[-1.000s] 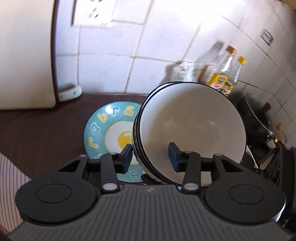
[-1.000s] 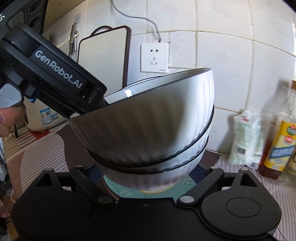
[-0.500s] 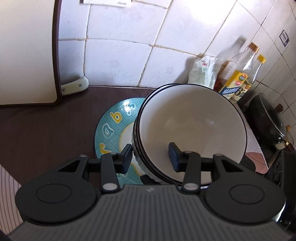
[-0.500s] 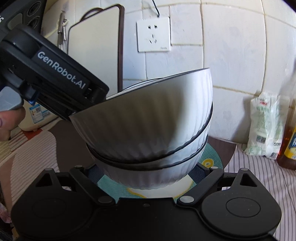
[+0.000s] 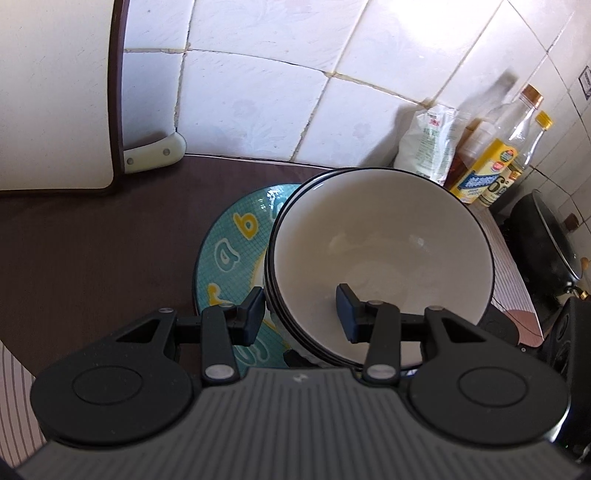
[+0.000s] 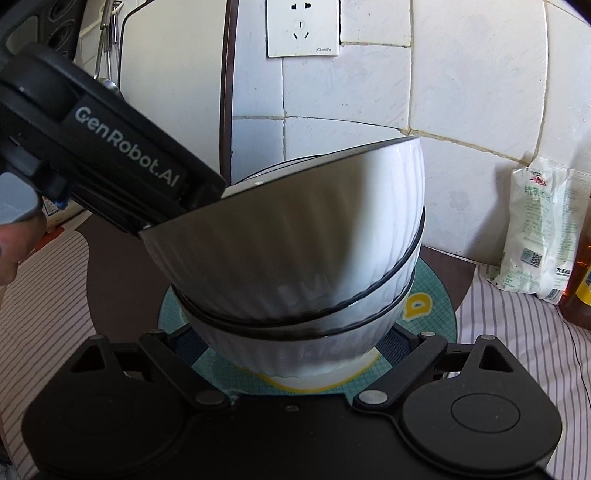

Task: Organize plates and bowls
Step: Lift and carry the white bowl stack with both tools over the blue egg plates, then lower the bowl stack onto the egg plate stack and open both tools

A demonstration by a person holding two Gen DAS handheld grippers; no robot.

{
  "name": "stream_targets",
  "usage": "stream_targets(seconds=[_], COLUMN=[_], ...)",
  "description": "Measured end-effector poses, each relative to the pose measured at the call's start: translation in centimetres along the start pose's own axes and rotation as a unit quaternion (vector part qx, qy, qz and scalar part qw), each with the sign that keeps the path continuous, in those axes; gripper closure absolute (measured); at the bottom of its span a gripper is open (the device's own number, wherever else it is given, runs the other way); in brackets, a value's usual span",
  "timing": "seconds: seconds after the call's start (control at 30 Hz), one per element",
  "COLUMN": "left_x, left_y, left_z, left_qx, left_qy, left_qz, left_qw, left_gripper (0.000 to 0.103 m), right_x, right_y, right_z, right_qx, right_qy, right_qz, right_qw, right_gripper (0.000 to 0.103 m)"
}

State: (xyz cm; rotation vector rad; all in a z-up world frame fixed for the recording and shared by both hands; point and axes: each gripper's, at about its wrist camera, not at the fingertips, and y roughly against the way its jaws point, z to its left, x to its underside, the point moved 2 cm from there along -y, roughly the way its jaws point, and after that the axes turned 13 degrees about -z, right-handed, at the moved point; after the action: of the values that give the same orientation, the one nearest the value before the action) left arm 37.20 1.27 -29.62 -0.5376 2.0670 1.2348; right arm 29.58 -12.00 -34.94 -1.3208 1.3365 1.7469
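Note:
A stack of white ribbed bowls with black rims (image 5: 380, 254) hangs tilted over a teal plate with yellow letters (image 5: 229, 254). My left gripper (image 5: 301, 314) is shut on the stack's near rim, one finger outside and one inside the top bowl. In the right wrist view the stack (image 6: 295, 258) fills the middle, its base just above or touching the plate (image 6: 428, 306); I cannot tell which. My right gripper (image 6: 291, 347) is shut on the bottom bowl's sides, its fingertips mostly hidden under the bowl. The left gripper's body (image 6: 110, 162) shows at upper left.
A cutting board (image 5: 55, 92) leans on the tiled wall at the left. A white bag (image 5: 428, 144), oil bottles (image 5: 491, 162) and a dark pan (image 5: 550, 236) stand at the right. A wall socket (image 6: 303, 27) is above. Striped cloth (image 6: 40, 295) covers the counter sides.
Both grippers have carried the bowl stack down and toward the wall, over the teal plate. The plate is more covered by the bowls. Both grips are unchanged.

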Motion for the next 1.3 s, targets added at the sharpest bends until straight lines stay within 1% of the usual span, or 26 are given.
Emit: stream_targets(seconds=[0.1,0.2,0.23,0.3,0.37,0.4,0.5,0.63,0.73,0.8,0.87,0.93,1.0,1.07,1.17,1.3], left_x=[-0.3,-0.1,-0.1,0.2,0.3,0.4,0.5,0.6,0.6,0.6,0.3,0.0,-0.4,-0.5,-0.4,-0.3], left_y=[-0.1,-0.6,-0.6,-0.4,-0.3,-0.3,-0.4,-0.6,-0.4,0.1,0.8,1.7,2.5,3.4,4.7,7.0], left_z=[0.1,0.1,0.2,0.0,-0.1,-0.2,-0.2,-0.2,-0.3,-0.5,-0.5,0.0,0.1,-0.2,-0.6,-1.5], left_qx=[-0.003,-0.004,-0.003,0.003,0.004,0.002,0.000,-0.005,-0.008,-0.013,-0.026,-0.022,-0.025,-0.029,-0.029,-0.035], left_qy=[-0.007,-0.009,-0.007,-0.021,-0.024,-0.022,-0.015,-0.006,0.003,0.005,0.004,0.030,0.045,0.039,0.030,0.012], left_qz=[-0.003,0.002,0.000,-0.014,-0.016,-0.013,-0.012,-0.003,0.002,-0.003,-0.019,-0.041,-0.048,-0.058,-0.057,-0.065], left_qw=[1.0000,0.9999,1.0000,0.9997,0.9996,0.9997,0.9998,1.0000,1.0000,0.9999,0.9995,0.9985,0.9975,0.9971,0.9975,0.9972], left_gripper=[0.067,0.066,0.066,0.067,0.068,0.068,0.068,0.068,0.068,0.068,0.068,0.063,0.062,0.061,0.061,0.057], right_x=[-0.1,-0.2,-0.2,-0.1,0.0,0.0,0.4,0.0,-0.5,-0.7,-0.9,-1.1,-1.2,-1.2,-1.5,-2.3], right_y=[-0.3,-0.7,-0.9,-0.9,-1.1,-1.2,-1.6,-2.0,-1.7,-1.2,-0.8,-0.5,-0.1,0.6,2.0,4.6], right_z=[0.2,0.1,0.2,0.3,0.1,0.1,0.7,1.0,1.7,2.2,2.4,2.6,2.8,2.4,2.0,1.7], right_qx=[0.008,0.008,0.010,0.014,0.011,0.011,0.023,0.027,0.044,0.052,0.052,0.054,0.060,0.066,0.076,0.088], right_qy=[-0.007,-0.011,-0.007,0.001,-0.014,-0.016,0.007,0.000,0.013,0.028,0.037,0.045,0.047,0.033,0.006,-0.023], right_qz=[0.001,0.006,0.011,0.008,0.012,0.015,0.024,0.036,0.047,0.048,0.050,0.052,0.051,0.050,0.049,0.031], right_qw=[1.000,1.000,1.000,1.000,1.000,1.000,0.999,0.999,0.998,0.997,0.997,0.996,0.996,0.996,0.996,0.995], right_gripper=[0.008,0.008,0.008,0.008,0.008,0.008,0.009,0.009,0.009,0.009,0.009,0.009,0.009,0.009,0.008,0.008])
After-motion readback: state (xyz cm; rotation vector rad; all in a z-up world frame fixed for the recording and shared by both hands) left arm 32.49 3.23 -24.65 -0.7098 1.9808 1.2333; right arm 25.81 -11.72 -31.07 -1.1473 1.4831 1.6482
